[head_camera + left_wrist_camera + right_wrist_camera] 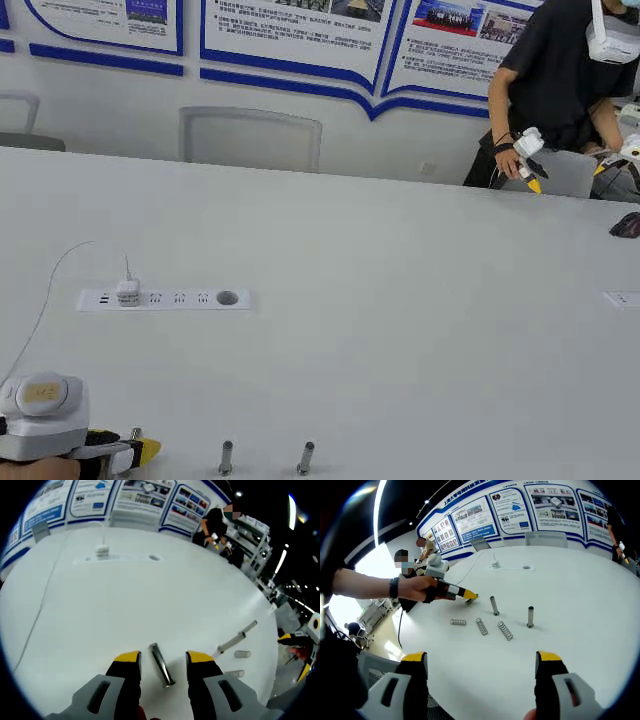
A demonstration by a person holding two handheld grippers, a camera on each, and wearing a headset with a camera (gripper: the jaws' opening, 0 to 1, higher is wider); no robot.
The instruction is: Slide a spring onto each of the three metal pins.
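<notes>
Table (420,330): white and smooth, so we expect small round parts to roll on it.
Power strip (165,298): our landmark, lying flat with a charger plugged in.
Left gripper (163,656): well apart from the power strip on our side. Its fingers (127,657) are open, one on each side of a pin, with gaps showing.
Right gripper (481,656): farther from the power strip than the springs, with its fingers spread wide and empty.
Pins (494,605): three stand on our side of the power strip. We judge them stiff, slick and easy to tip.
Springs (481,626): three lie loose beyond the pins from the power strip. We judge them light and squashy, best pinched gently mid-coil with one end left free.
Views: the right gripper view gives us the springs; the left gripper view gives the gaps between fingers and pin.
</notes>
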